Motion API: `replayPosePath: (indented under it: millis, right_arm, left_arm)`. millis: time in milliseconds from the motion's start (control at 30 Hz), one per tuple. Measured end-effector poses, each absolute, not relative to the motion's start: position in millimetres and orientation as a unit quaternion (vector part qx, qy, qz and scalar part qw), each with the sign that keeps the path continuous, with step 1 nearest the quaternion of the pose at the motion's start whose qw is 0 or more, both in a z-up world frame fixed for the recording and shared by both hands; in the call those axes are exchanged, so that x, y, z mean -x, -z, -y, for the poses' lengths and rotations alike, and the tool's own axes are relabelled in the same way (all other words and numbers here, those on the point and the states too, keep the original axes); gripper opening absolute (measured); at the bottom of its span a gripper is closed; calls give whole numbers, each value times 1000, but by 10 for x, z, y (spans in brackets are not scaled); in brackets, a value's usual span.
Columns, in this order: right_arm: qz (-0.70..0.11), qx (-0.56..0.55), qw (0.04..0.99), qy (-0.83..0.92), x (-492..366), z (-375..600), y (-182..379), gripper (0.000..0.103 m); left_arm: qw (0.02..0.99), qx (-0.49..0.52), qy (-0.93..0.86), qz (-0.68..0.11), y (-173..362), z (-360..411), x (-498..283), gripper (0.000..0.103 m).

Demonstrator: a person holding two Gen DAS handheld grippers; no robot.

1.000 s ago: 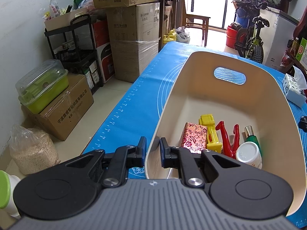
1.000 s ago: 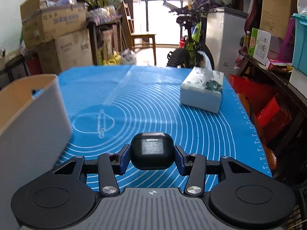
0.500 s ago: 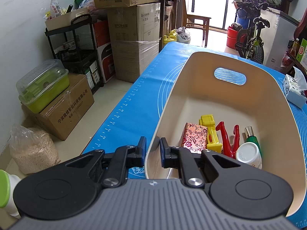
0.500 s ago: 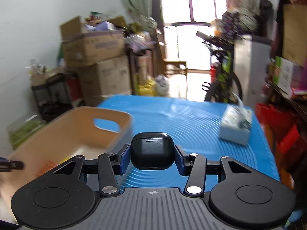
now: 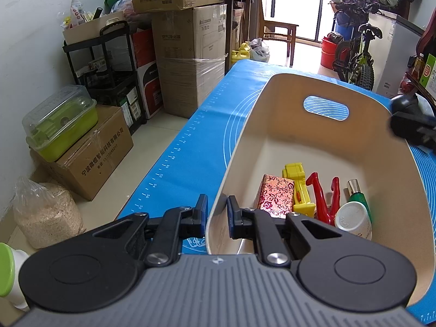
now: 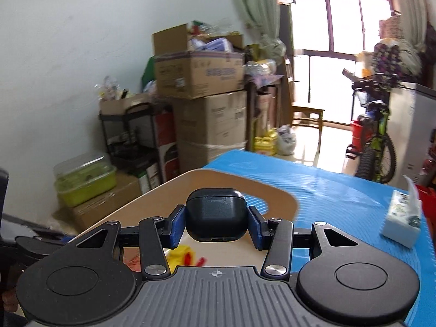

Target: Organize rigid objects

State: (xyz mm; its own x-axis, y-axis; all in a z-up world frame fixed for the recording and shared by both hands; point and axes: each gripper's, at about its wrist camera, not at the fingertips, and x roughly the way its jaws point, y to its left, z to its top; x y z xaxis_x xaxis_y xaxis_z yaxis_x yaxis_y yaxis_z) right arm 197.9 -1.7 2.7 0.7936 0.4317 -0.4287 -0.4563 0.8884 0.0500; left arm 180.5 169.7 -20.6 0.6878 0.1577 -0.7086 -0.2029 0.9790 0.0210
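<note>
My left gripper (image 5: 217, 209) is shut on the near rim of a cream basket (image 5: 321, 147) on the blue mat. Inside the basket lie a red patterned box (image 5: 275, 194), a yellow toy (image 5: 297, 188), a red clip (image 5: 324, 199), a green bottle (image 5: 358, 193) and a white bottle (image 5: 353, 219). My right gripper (image 6: 216, 223) is shut on a black earbud case (image 6: 216, 215) and holds it above the basket (image 6: 152, 207). It shows blurred at the right edge of the left wrist view (image 5: 411, 122).
A tissue pack (image 6: 400, 218) lies on the blue mat (image 6: 340, 204) at the right. Cardboard boxes (image 5: 190, 54), a black shelf rack (image 5: 106, 62), a green lidded container (image 5: 60, 125) and a sack (image 5: 43, 212) stand on the floor at the left. A bicycle (image 5: 357, 51) stands beyond the table.
My right gripper has swung left and up with the earbud case, from over the open mat to above the basket. The left gripper has kept its hold on the basket rim.
</note>
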Motion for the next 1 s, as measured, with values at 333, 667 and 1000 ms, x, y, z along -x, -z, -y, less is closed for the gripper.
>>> replayPosePath:
  millis: [333, 667, 1000]
  right_arm:
    - [-280, 61, 926, -248, -1982, -388, 267, 53]
    - [-312, 104, 912, -247, -1964, -491, 480, 54]
    - [-307, 40, 922, -234, -1887, -197, 309, 82]
  left_arm:
    - [918, 29, -98, -383, 205, -1693, -1806, 17]
    - [918, 26, -98, -383, 208, -1686, -1811, 17]
    - [920, 20, -101, -377, 212, -1671, -1791, 18]
